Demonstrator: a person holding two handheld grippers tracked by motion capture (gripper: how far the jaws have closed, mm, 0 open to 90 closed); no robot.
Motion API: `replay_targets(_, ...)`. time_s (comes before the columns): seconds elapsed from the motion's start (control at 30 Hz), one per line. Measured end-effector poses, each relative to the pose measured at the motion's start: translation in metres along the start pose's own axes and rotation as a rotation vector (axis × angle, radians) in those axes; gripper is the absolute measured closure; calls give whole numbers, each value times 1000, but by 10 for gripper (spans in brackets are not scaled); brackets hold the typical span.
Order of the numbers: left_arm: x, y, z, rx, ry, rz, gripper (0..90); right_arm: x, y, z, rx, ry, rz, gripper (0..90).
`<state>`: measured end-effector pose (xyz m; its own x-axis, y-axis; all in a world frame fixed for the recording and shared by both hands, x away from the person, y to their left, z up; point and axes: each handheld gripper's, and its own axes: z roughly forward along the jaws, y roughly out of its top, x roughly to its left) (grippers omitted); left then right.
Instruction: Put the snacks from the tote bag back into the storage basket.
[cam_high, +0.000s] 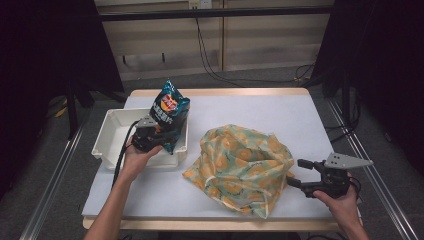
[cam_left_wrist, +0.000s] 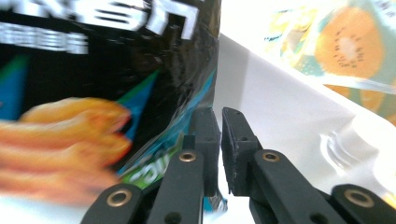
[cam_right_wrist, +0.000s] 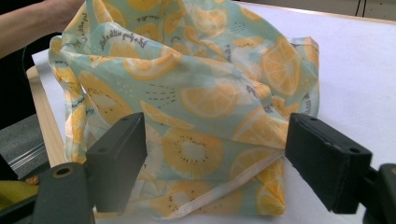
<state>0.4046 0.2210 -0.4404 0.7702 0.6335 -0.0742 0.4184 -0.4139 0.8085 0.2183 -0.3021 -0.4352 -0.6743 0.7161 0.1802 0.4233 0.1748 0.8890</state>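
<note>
A dark blue chip bag (cam_high: 170, 107) stands upright over the near right part of a white tray (cam_high: 112, 132). My left gripper (cam_high: 157, 132) is at the bag's lower left side. In the left gripper view the jaws (cam_left_wrist: 220, 116) are almost together beside the chip bag (cam_left_wrist: 93, 70), with its edge pinched between them. A fabric bag (cam_high: 240, 160) printed with lemon and kiwi slices lies crumpled at the table's middle right. My right gripper (cam_high: 296, 173) rests to its right, jaws wide apart, aimed at the fabric bag (cam_right_wrist: 201, 70) and apart from it; nothing sits between them (cam_right_wrist: 215, 135).
The tray's white wall (cam_left_wrist: 280, 107) runs behind the left jaws, with the fabric bag (cam_left_wrist: 345, 46) beyond it. A white sheet (cam_high: 280, 115) covers the tabletop. The person's left forearm (cam_right_wrist: 32, 23) shows past the fabric bag. Cables and dark stands surround the table.
</note>
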Motion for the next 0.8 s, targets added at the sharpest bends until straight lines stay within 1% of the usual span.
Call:
replay_targets(0.07, 4, -3, -9, -6, 12, -6, 855, 1, 0, 0, -2, -1, -2, 206)
replay_targets(0.1, 5, -6, -11, -3, 17, -18, 855, 1, 1, 0, -1, 4, -1, 206)
replay_targets(0.13, 7, -9, -11, 4, 18, -19, 855, 1, 1, 1, -2, 4, -3, 206)
replay_targets(0.2, 9, -16, -8, 32, 18, -25, 841, 2, 1, 1, 2, 2, 0, 206)
replay_targets(0.23, 9, -19, -4, 37, 16, -33, 833, 1, 1, 2, 1, 3, -3, 206)
replay_targets(0.3, 10, -21, 2, 24, -10, -52, 834, 2, 1, 3, 5, 2, 0, 206)
replay_targets(0.37, 10, -19, 5, 30, -3, -39, 843, 2, 1, 3, 4, 8, -4, 206)
replay_targets(0.43, 9, -15, 8, 37, -8, -29, 843, 2, 1, 4, 4, 8, -5, 207)
replay_targets(0.47, 8, -13, 10, 35, -3, -30, 842, 2, 1, 4, 4, 6, -4, 207)
replay_targets(0.5, 9, -11, 11, 37, -4, -25, 843, 2, 1, 4, 4, 6, -4, 207)
replay_targets(0.53, 9, -8, 13, 32, -10, -30, 843, 1, 1, 3, 4, 6, -3, 207)
replay_targets(0.57, 7, -6, 14, 28, 3, -21, 838, 1, 1, 3, 5, 5, -3, 207)
replay_targets(0.6, 6, -3, 16, 31, 6, -18, 815, 2, 1, 3, 4, 5, -3, 207)
replay_targets(0.63, 5, 0, 18, 35, 9, -4, 814, 2, 1, 2, 5, 7, -4, 207)
replay_targets(0.67, 4, 2, 20, 40, 26, 6, 818, 1, 1, 2, 2, 5, -4, 207)
replay_targets(0.7, 3, 4, 23, 36, 18, -7, 828, 1, 1, 2, 1, 4, -4, 207)
replay_targets(0.73, 3, 6, 25, 27, 8, -8, 826, 1, 1, 2, 1, 6, -3, 207)
replay_targets(0.8, 2, 10, 31, 30, 4, -2, 822, 1, 1, 2, 1, 4, -5, 207)
